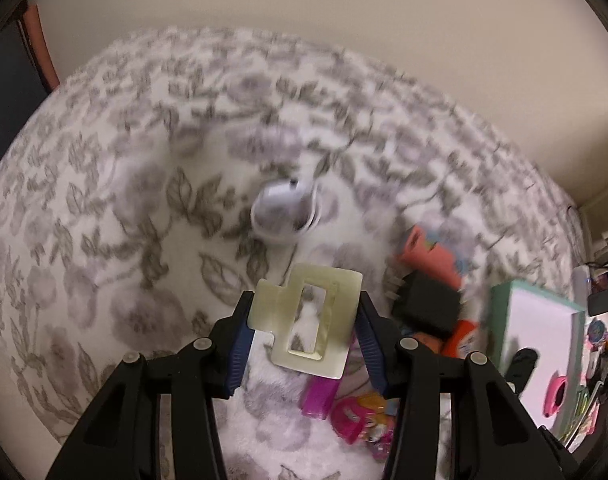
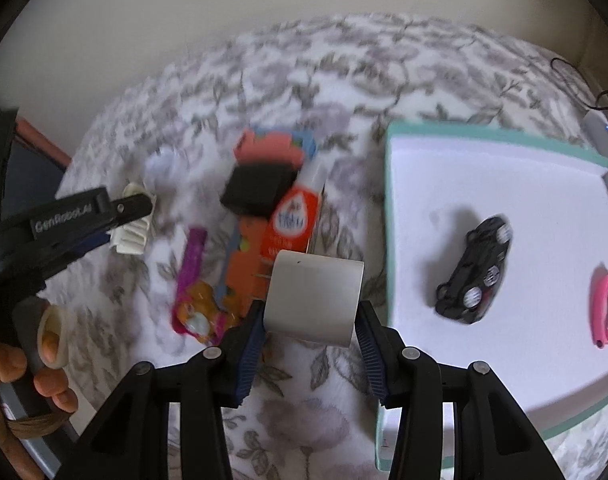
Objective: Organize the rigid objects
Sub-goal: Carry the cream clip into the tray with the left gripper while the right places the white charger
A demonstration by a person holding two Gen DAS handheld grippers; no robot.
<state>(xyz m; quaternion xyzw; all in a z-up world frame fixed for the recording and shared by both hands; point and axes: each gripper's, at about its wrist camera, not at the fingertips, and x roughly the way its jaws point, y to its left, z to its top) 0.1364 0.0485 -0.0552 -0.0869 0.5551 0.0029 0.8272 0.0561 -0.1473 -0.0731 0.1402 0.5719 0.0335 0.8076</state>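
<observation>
Floral bedding (image 1: 104, 200) carries scattered clutter. Left gripper (image 1: 304, 320) pinches a cream hair clip (image 1: 307, 316); right gripper (image 2: 309, 312) pinches a grey card (image 2: 315, 296), both lifted, likely bound for the white tray (image 2: 503, 184) holding a toy car (image 2: 473, 276).

A white blanket (image 2: 335, 64) with grey flowers and leaves. On it, a white tray (image 2: 503, 216) with a mint-green rim holds a black toy car (image 2: 473, 270) and a pink ring (image 2: 607, 308). Left of the tray lies an orange-and-white tube (image 2: 292, 216).
</observation>
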